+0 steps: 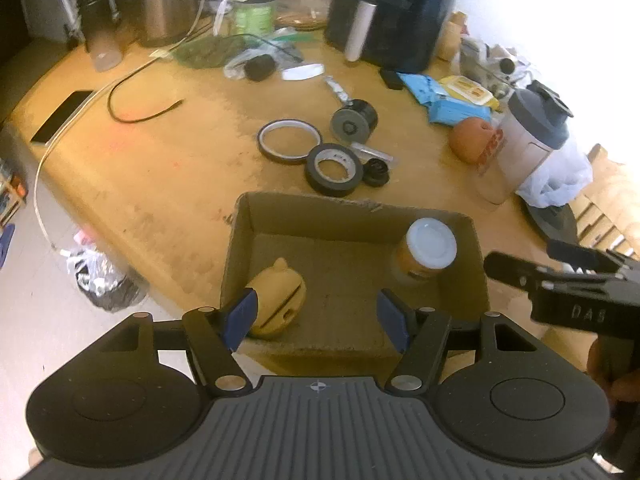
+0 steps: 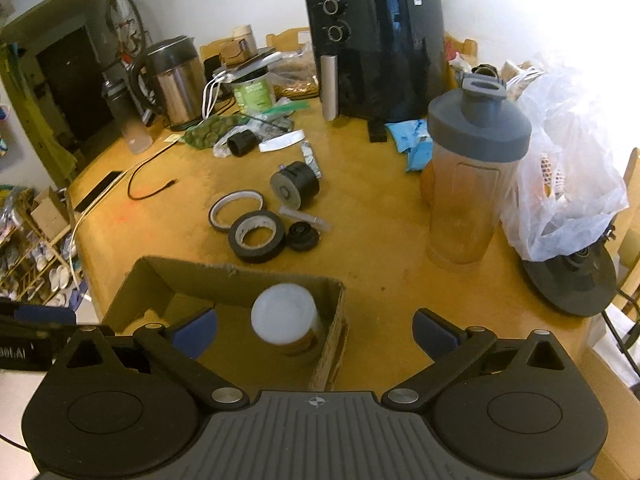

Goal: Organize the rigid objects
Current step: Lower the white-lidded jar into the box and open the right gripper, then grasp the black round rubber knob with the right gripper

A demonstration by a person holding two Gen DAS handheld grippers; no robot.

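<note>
Open brown cardboard box (image 1: 356, 208) below both spread, empty hand-held grippers: left hand-held gripper (image 1: 318, 318), right hand-held gripper (image 2: 316, 334). Already inside: yellow rounded case (image 1: 280, 296) and white-lidded jar (image 1: 430, 246). Between placements, seemingly. Next: reaching out across wooden tabletop (image 1: 160, 160) to black tape roll (image 1: 334, 168), just beyond box.

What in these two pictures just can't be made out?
- Yellow case in the cardboard box: left wrist view, partly behind a finger; right wrist view, hidden altogether.
- White-lidded jar: label too blurred in both views.
- Plastic bag: contents veiled, right wrist view.
- Orange ball: right wrist view, behind the shaker bottle.
</note>
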